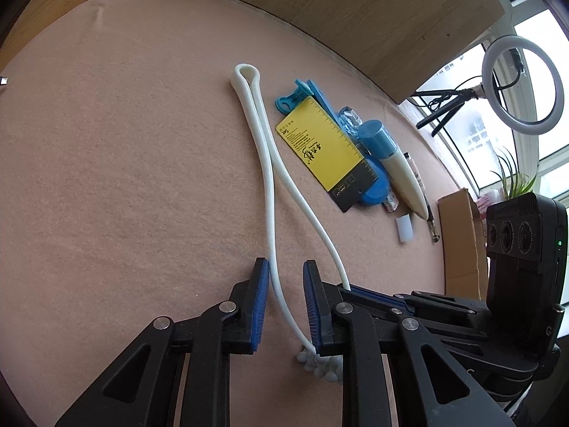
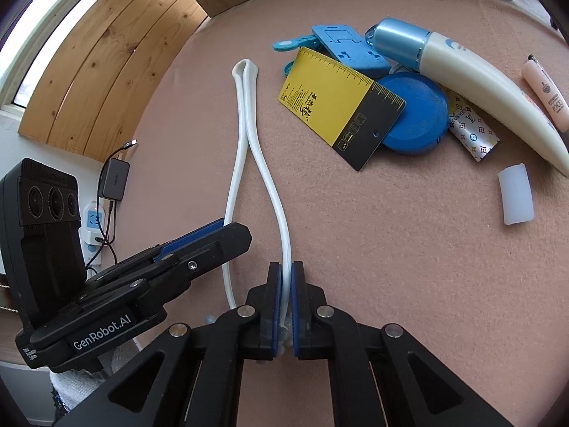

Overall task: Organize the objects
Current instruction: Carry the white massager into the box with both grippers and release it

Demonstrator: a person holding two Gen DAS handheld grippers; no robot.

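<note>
A long white silicone cord (image 1: pixel 265 163) lies folded double on the pink felt table (image 1: pixel 124 178), its bend at the far end and its beaded ends (image 1: pixel 320 361) near me. My left gripper (image 1: pixel 285 262) straddles the left strand with a clear gap at the pads, so it stands open. In the right wrist view my right gripper (image 2: pixel 286 265) is shut on the other strand of the cord (image 2: pixel 281 220). The left gripper (image 2: pixel 227 235) shows there too, beside the first strand.
A cluster lies to the right: a yellow-and-black ruler card (image 2: pixel 338 103), a blue disc (image 2: pixel 416 117), a blue-capped cream tube (image 2: pixel 473 74), a blue stand (image 2: pixel 348 49), a patterned lighter (image 2: pixel 469 135), a pink tube (image 2: pixel 544 89) and a small white sleeve (image 2: pixel 515 195). A cardboard box (image 1: pixel 458 242) stands past the table edge.
</note>
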